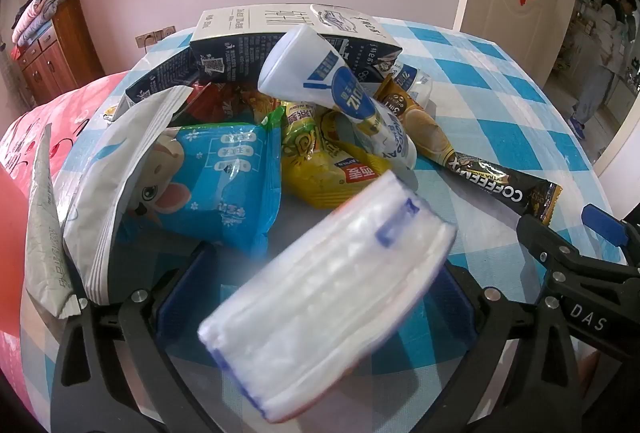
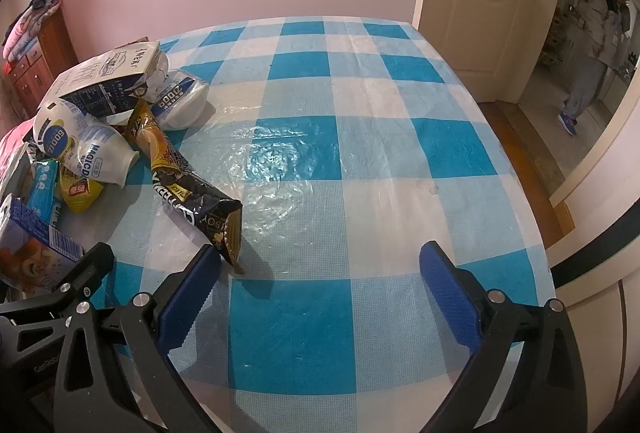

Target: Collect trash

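Left gripper (image 1: 320, 297) with fingers spread wide; a blurred white tissue pack with blue edging (image 1: 328, 297) lies loose between them, gripped by neither pad. Beyond it, on the blue-and-white checked desk (image 1: 480, 105), sits the trash heap: a blue snack wrapper (image 1: 224, 185), a yellow wrapper (image 1: 320, 161), white plastic bottle (image 1: 332, 89), dark-printed milk carton (image 1: 280, 37) and black coffee sachet (image 1: 492, 185). Right gripper (image 2: 320, 297) hovers over bare desk at the right, fingers apart and empty, the sachet's end just beside its left finger (image 2: 188, 297).
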{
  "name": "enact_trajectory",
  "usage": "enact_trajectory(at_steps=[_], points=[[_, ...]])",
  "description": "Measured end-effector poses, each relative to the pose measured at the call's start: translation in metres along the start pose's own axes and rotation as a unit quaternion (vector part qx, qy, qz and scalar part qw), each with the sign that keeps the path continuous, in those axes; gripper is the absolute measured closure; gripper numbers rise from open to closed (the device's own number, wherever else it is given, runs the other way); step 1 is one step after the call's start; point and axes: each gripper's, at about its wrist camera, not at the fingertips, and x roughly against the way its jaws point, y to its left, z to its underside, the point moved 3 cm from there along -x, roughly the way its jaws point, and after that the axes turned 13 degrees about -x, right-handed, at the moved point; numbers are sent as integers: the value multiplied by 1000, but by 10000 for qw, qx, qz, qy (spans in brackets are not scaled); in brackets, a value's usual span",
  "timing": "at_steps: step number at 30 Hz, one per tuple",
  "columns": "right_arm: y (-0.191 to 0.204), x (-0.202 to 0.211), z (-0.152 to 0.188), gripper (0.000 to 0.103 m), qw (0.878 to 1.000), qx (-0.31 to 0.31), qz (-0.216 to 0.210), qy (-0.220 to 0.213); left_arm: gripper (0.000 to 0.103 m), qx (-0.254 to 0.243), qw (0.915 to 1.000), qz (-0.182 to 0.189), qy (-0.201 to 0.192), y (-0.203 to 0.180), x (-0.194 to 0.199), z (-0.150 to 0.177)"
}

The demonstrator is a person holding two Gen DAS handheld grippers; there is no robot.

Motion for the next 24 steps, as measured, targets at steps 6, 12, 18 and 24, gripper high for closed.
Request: enact_trajectory(at_steps=[6, 12, 18, 24], points=[[0, 1, 1, 5, 10000, -12, -37, -7, 4, -65, 10000, 17, -8, -1, 3, 3], [1, 10, 15, 5, 9998, 143, -161, 36, 4, -191, 9997, 166, -25, 2, 16, 23], [-2, 31, 35, 5, 9992, 124, -361, 96, 4, -130, 9996, 236, -110, 5, 39, 39], [-1, 68, 40, 5, 9984, 105, -508, -232, 4, -209, 9992, 118, -317, 11, 70, 48]])
